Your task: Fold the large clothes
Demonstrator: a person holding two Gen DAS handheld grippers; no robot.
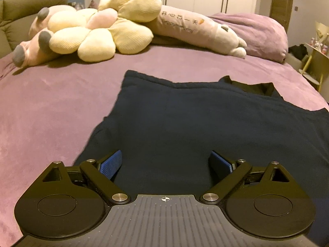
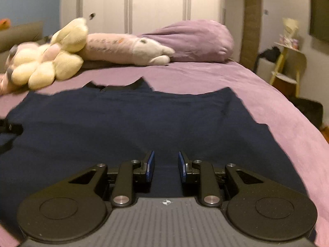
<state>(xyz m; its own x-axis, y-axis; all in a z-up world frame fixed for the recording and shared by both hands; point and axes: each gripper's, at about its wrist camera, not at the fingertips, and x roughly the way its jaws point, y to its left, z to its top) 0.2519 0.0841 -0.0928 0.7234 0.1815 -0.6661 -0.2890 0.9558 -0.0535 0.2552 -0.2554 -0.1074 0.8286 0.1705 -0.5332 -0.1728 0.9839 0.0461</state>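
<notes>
Hovering over navy garment (image 1: 185,123): left fingers (image 1: 111,164) wide, right fingers (image 2: 151,164) narrow.

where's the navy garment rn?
The navy garment lies spread flat on the purple bedspread, in the near centre of both wrist views, just ahead of both grippers; the yellow flower plush sits beyond it, to the left.

The room is dim and warm, with a yellowish cast over everything. The brightest patch is the tall pale wardrobe doors (image 2: 156,6) at the far wall, washed out to a soft glow. The dark navy garment (image 1: 205,127) spread on the mauve bedspread (image 1: 45,107) swallows light, its folds barely readable. The cream flower-shaped plush cushion (image 2: 45,65) is smeared by motion blur in the right wrist view. Both views bow at the edges, with black corners.
</notes>
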